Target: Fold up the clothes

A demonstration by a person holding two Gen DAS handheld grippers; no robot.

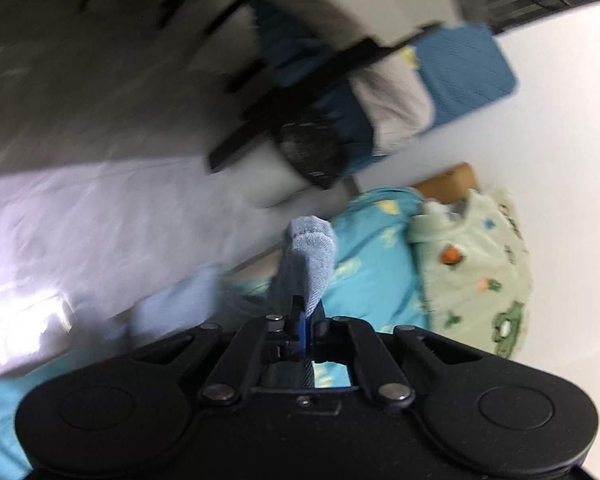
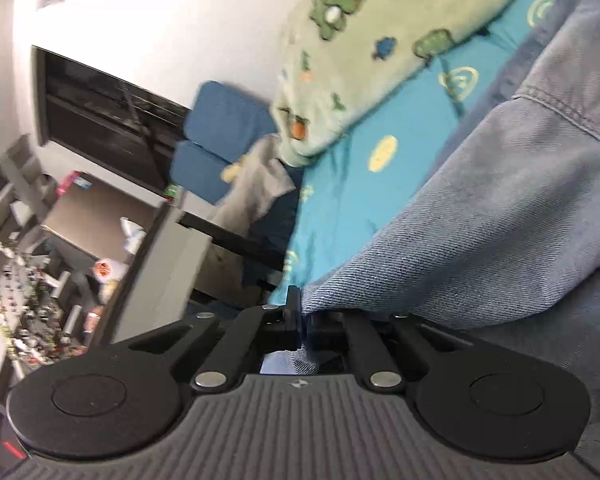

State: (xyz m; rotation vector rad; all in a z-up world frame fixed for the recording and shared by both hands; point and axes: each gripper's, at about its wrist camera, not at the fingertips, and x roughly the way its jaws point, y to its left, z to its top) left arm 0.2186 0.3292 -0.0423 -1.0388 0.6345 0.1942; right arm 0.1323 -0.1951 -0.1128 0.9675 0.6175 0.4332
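Note:
A pair of light blue denim jeans (image 2: 480, 216) lies over a turquoise patterned bed sheet (image 2: 352, 200). My right gripper (image 2: 302, 314) is shut on an edge of the jeans, which spread up and to the right. In the left wrist view my left gripper (image 1: 306, 312) is shut on a bunched fold of the same denim (image 1: 306, 256), which sticks up between the fingers above the turquoise sheet (image 1: 372, 264). The view is tilted and blurred.
A pale green blanket with cartoon prints (image 1: 476, 268) (image 2: 352, 40) lies on the bed. A blue cushioned chair (image 1: 460, 68) (image 2: 220, 136) with grey cloth stands by the white wall. A dark window (image 2: 108, 120) and a cluttered grey desk (image 2: 80, 240) are to the left.

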